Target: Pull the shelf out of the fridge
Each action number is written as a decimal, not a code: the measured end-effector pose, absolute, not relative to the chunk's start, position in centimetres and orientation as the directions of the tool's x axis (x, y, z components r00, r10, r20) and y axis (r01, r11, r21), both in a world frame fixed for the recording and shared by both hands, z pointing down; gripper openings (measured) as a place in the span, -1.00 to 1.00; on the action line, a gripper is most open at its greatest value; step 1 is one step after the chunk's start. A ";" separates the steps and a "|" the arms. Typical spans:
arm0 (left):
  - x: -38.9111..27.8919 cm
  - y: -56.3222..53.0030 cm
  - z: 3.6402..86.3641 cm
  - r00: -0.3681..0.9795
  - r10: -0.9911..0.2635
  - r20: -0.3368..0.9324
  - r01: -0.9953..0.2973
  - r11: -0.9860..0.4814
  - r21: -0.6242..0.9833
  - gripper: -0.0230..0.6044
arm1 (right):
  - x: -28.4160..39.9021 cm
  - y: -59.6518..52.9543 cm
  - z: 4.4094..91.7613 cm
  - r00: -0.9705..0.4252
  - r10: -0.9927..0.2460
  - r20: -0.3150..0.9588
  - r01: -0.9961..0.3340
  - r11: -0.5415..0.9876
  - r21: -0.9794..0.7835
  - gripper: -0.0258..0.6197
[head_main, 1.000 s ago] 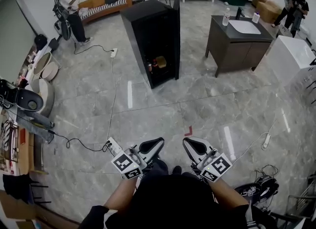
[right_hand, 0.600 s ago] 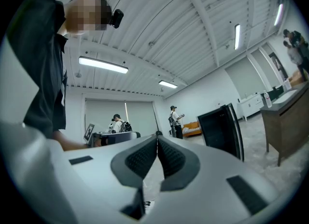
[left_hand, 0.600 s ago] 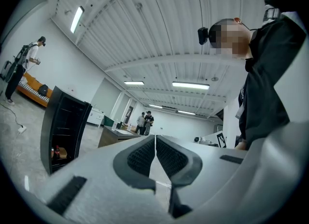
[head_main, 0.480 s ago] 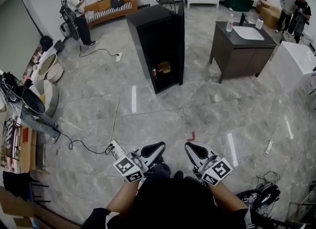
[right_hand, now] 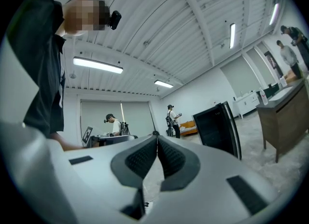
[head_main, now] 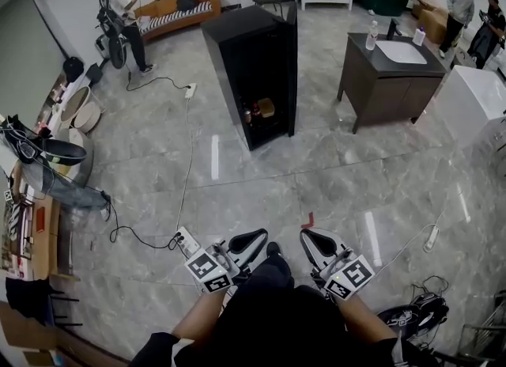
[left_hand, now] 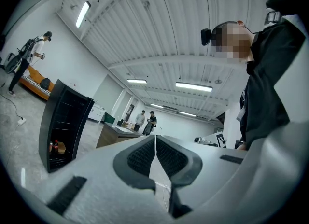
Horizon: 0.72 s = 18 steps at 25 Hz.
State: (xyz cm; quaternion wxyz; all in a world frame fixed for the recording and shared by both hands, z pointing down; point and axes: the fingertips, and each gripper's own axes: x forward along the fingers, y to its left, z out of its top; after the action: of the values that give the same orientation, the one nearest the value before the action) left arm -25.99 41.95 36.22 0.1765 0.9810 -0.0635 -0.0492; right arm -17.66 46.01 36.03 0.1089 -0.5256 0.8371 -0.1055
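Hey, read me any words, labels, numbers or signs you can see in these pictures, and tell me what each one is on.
No text here can be read.
The left gripper and right gripper carry black-and-white square markers, no letters.
The bottle on the vanity: label too small to read.
The packages low in the fridge: too small to read.

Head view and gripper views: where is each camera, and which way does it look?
Head view: on the person's head, looking steeply down at floor and fridge; shows forearms, left gripper, right gripper.
Left gripper view: on that gripper, tilted up at the ceiling; shows its shut jaws, the person's torso.
Right gripper view: on that gripper, tilted up likewise; shut jaws, torso.
All three see the fridge.
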 end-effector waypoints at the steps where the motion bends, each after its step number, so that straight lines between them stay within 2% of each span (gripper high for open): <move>1: -25.6 41.6 36.2 0.987 -0.138 -0.079 -0.102 -0.929 0.356 -0.84 | -17.4 45.8 36.0 -0.420 -0.905 -0.068 -0.860 0.421 -0.290 -0.84; 9: -22.0 37.5 36.3 0.988 -0.101 -0.113 -0.052 -0.927 0.372 -0.84 | -13.6 42.2 36.4 -0.371 -0.928 -0.029 -0.884 0.363 -0.295 -0.84; 18: -19.8 29.4 36.8 0.982 -0.137 -0.131 -0.073 -0.911 0.406 -0.84 | -12.0 33.8 36.0 -0.414 -0.910 -0.015 -0.864 0.399 -0.306 -0.84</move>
State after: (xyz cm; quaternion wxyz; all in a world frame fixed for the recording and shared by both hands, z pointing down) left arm -19.82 29.37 36.82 0.2038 0.9744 -0.0537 -0.0785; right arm -11.98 33.83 36.01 0.0902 -0.5335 0.8314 -0.1264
